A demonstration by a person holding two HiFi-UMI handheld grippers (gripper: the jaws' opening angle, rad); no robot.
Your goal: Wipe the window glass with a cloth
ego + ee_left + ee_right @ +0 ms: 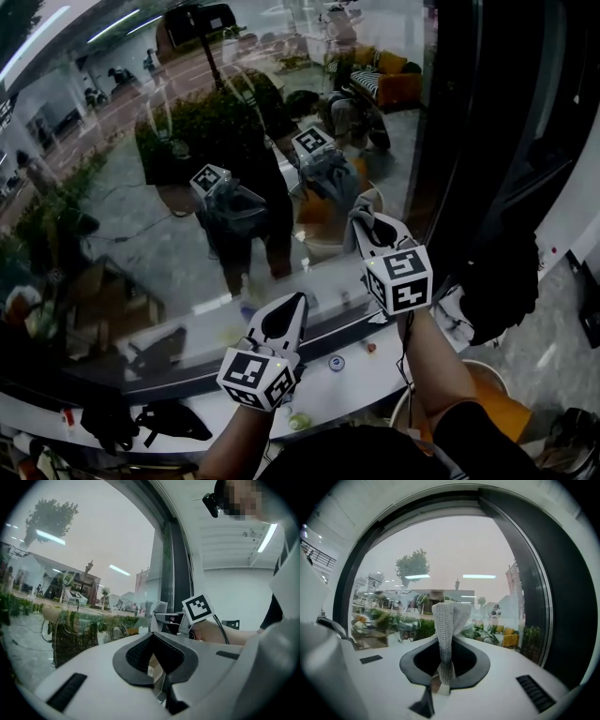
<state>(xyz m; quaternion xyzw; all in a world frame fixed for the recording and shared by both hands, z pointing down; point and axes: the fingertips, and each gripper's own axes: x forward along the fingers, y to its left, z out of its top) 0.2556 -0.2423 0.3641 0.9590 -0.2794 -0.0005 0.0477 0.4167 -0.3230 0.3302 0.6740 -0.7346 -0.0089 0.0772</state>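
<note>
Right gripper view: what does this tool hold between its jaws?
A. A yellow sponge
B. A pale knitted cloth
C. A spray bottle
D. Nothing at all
B: the right tool is shut on a pale knitted cloth, which stands upright between its jaws in front of the window glass.

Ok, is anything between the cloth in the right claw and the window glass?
Nothing visible. The cloth, pinched in the right claw, points at the window glass with nothing in front of it. The left claw sits lower, off to the left.
</note>
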